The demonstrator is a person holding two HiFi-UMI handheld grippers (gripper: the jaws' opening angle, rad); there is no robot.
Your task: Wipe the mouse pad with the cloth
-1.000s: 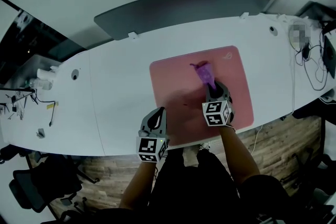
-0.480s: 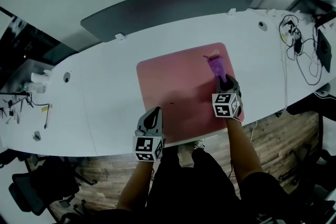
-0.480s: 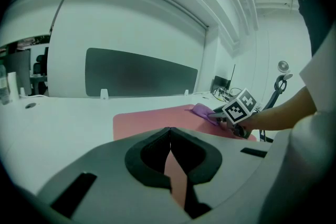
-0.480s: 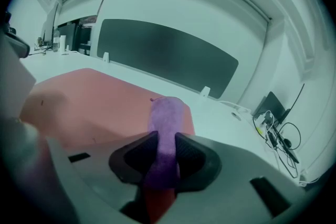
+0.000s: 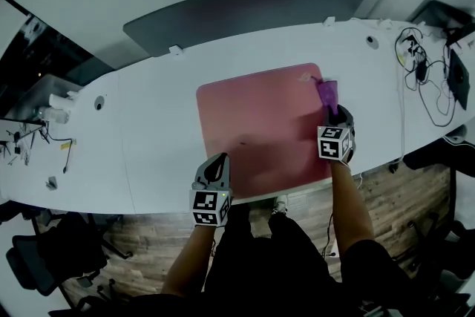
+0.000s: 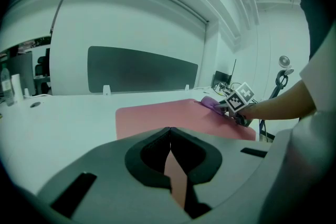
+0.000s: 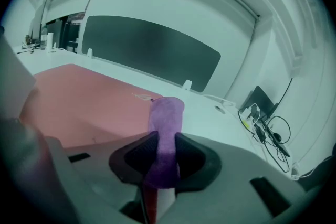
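A pink mouse pad (image 5: 260, 130) lies flat on the white desk (image 5: 148, 130). My right gripper (image 5: 335, 115) is shut on a purple cloth (image 5: 327, 93), which trails over the pad's far right corner. In the right gripper view the purple cloth (image 7: 164, 134) runs between the jaws and out over the pink pad (image 7: 79, 97). My left gripper (image 5: 214, 173) rests at the pad's near left corner, shut with nothing in it. The left gripper view shows the pad (image 6: 173, 115), the right gripper (image 6: 231, 111) and the cloth (image 6: 210, 104) at the right.
A dark grey divider panel (image 5: 245, 7) stands along the desk's far edge. Cables and a device (image 5: 427, 74) lie at the desk's right end. Small items (image 5: 52, 111) sit at the far left. Office chairs (image 5: 52, 256) stand on the wooden floor below.
My right gripper has dragged the cloth from the pad's upper middle rightward to its far right corner. The left gripper has stayed at the near left corner.
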